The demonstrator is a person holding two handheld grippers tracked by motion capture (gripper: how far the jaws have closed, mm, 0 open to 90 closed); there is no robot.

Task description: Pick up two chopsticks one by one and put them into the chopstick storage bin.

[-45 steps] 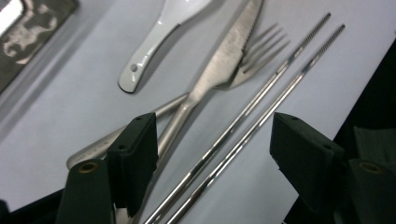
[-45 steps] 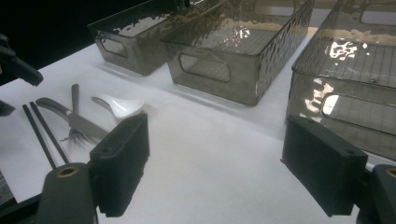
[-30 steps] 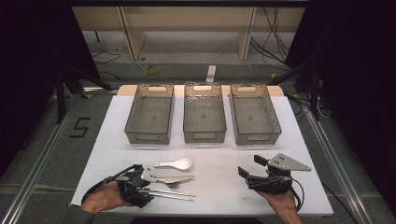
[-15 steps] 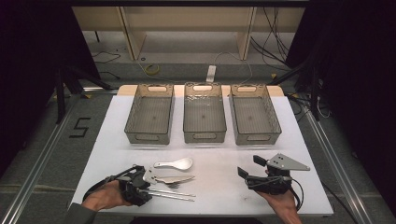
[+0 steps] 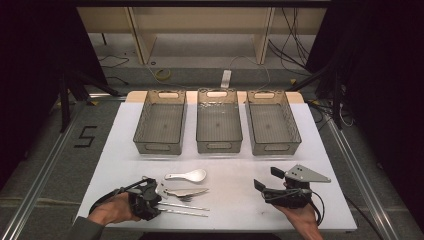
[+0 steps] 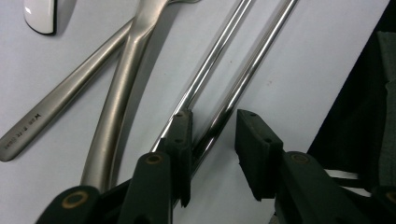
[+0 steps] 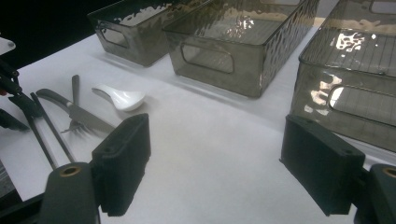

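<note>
Right, we're on the metal chopsticks (image 6: 236, 88), a shiny pair lying side by side on the white table (image 5: 235, 165), at the near-left edge of the cutlery pile. Our left gripper (image 6: 214, 140) sits low over their near ends; its jaws have just been closing. One chopstick runs between the pads, the other passes under the left pad, and there's a gap to the right pad, so no pinch yet – jaws partly apart, not clamped on anything. From the high view, the left gripper (image 5: 150, 199) is at the table's near-left w/ our hand behind it.

Just beside the chopsticks lie a knife (image 6: 119, 100) and a fork (image 6: 56, 107), handles crossing each other, both matte steel. Past them, a white ceramic spoon (image 5: 187, 175), bowl pointing right.

Over on the near-right, our right gripper (image 5: 267, 178) rests w/ jaws spread wide, nothing between them; in the right gripper view it's bare table between its pads (image 7: 123, 163).

Farther back, three smoky see-through bins in a row: left bin (image 5: 161, 121), middle bin (image 5: 218, 121), right bin (image 5: 272, 121), well apart from the cutlery.
</note>
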